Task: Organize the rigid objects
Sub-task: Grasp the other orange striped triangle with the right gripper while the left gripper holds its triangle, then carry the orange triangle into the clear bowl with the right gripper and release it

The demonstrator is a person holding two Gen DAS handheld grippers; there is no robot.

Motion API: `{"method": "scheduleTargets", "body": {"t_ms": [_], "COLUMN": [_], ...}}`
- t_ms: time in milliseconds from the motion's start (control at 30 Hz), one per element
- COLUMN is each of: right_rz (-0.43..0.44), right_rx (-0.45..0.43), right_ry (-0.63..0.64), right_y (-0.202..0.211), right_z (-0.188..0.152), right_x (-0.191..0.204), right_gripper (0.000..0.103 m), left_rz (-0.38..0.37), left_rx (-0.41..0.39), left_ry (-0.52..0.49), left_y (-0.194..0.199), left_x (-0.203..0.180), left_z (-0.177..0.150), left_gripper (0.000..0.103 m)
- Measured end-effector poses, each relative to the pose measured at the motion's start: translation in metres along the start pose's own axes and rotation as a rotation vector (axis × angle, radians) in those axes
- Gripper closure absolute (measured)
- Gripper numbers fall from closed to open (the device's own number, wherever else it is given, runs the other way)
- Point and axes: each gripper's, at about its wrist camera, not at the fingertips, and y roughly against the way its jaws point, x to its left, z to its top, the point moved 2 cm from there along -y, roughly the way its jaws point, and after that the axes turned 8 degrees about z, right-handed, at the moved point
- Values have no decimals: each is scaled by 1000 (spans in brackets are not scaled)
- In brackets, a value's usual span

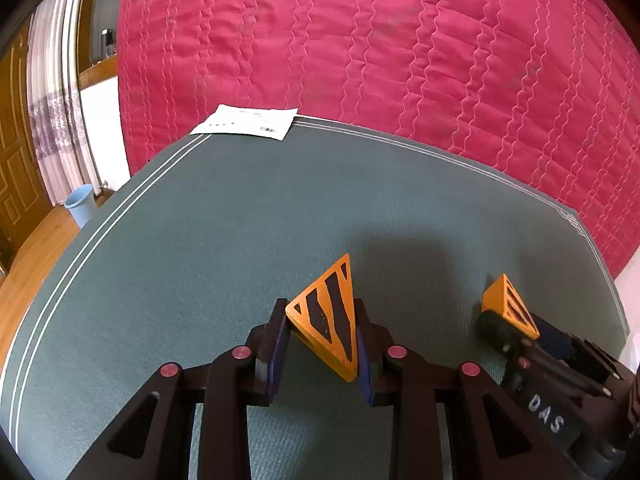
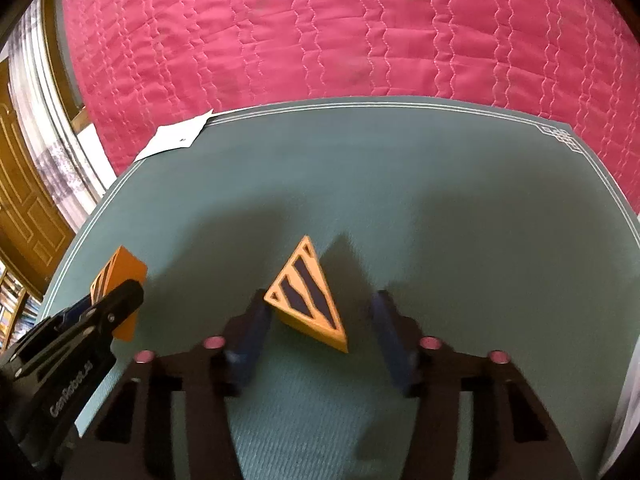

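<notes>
Two orange triangular blocks with black stripes are on a green mat [image 1: 200, 240]. My left gripper [image 1: 322, 320] is shut on one orange triangle [image 1: 330, 320], both pads pressed on its sides. In the right wrist view that gripper [image 2: 120, 300] shows at the left with its triangle [image 2: 124, 276]. My right gripper [image 2: 320, 312] is open around the second orange triangle [image 2: 308, 300]; the left pad touches it and the right pad stands apart. That second triangle [image 1: 508, 308] and the right gripper [image 1: 496, 328] also show at the right of the left wrist view.
The mat [image 2: 440, 200] lies on a quilted pink bedspread [image 1: 360, 40]. A white paper sheet [image 1: 248, 122] lies at the mat's far left corner. A blue bin [image 1: 82, 204] stands on the wooden floor at the left, near a curtain and door.
</notes>
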Motion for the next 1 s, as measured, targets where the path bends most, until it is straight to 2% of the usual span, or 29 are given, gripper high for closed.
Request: {"method": "scheduleTargets", "body": {"t_ms": [33, 133, 500, 1000], "right_rz": [-1, 8, 12, 30], "right_rx": [0, 1, -13, -79], "right_ry": [-2, -4, -48, -131], "right_y": [0, 3, 44, 115], "right_z": [0, -3, -41, -83], "right_x": [-1, -3, -16, -26], "right_gripper": [62, 70, 72, 73], "left_rz": [-2, -8, -39, -91], "left_rx": [1, -1, -23, -51], "left_ry": [-1, -6, -32, -81], "left_y": [0, 1, 10, 30], "left_x": [0, 0, -8, -27], "left_z": [0, -1, -4, -11], "left_gripper": [72, 72, 72, 72]}}
